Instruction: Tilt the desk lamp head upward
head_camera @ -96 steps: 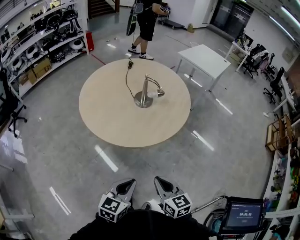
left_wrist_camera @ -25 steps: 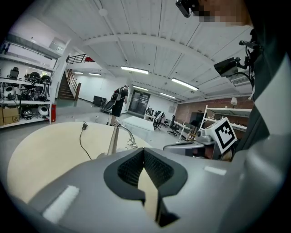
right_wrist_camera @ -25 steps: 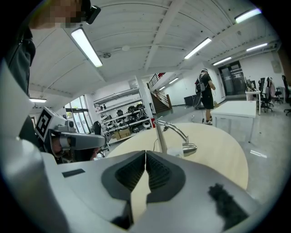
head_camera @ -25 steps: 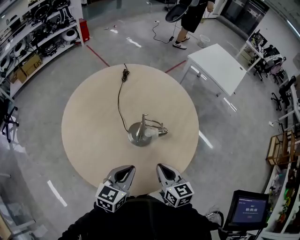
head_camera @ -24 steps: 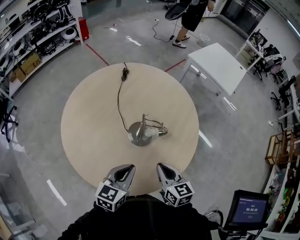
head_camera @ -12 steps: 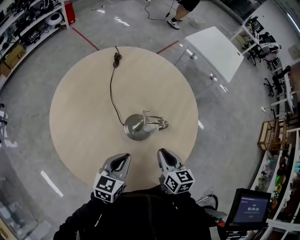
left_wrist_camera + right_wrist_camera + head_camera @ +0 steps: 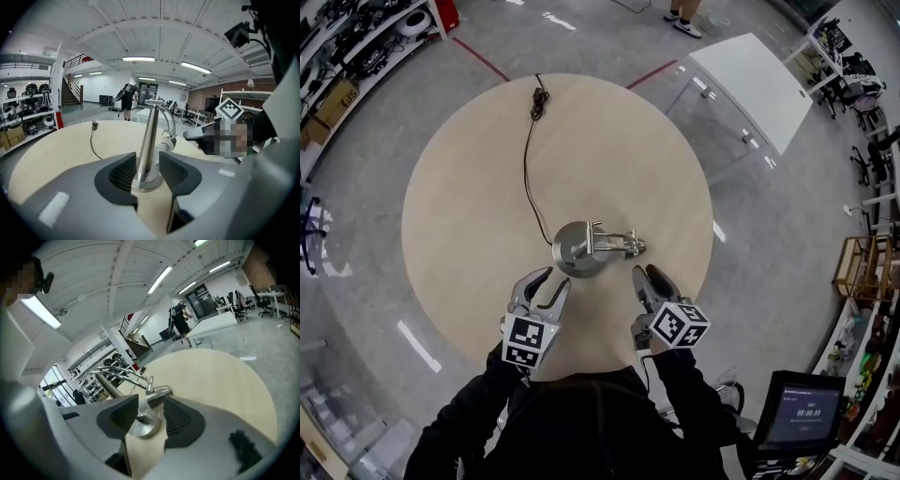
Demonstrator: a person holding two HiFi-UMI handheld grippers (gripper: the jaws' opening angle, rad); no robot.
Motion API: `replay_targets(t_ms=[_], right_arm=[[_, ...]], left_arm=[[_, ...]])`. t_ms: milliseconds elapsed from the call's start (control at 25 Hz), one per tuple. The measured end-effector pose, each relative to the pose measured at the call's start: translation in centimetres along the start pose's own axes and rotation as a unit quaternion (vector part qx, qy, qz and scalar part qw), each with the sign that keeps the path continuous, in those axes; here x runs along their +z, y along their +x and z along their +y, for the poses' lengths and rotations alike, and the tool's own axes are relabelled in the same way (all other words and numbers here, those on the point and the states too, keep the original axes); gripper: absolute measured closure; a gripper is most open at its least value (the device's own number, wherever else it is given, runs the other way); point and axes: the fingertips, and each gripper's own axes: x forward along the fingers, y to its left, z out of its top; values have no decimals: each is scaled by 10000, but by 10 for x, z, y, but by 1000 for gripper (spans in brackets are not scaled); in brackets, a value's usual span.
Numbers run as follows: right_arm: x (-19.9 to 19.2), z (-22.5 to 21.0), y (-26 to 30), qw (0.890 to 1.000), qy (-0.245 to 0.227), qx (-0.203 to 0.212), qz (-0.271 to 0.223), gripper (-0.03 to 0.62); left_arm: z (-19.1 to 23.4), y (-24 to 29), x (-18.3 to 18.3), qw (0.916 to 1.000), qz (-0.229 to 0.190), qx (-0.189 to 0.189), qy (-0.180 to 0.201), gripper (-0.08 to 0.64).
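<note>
A: Where's the lamp (image 7: 581, 248)?
B: Around the worktop's (image 7: 459, 187) middle, head low, pointing right
A: And the grippers?
B: Both the left gripper (image 7: 551, 279) and right gripper (image 7: 650, 274) sit just short of it, fingers (image 7: 123, 174) just spread, nothing between them

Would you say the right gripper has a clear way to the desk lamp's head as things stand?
Probably yes. The right gripper has just been opening its jaws, nothing is between them, and only bare table separates it from the lamp head.
</note>
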Motion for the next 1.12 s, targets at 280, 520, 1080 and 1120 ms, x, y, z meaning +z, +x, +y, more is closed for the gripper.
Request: replay_targets(t_ms=[280,520,1080,1120], right_arm=[[-5,-18,20,9967,696,411,-99,369],[3,-26,20,9921,1025,622,-381,364],[54,-3,13,9934,36,657,-937,366],[55,1,16,9942,-215,619,-857,367]], left_arm=[[0,54,-19,9988,420,-129,233,350],[-1,80,-37,9975,622,-140,315,348],[-1,104,-51,9957,791,-222,419,350],[0,106,-52,9956,811,-213,419,350]])
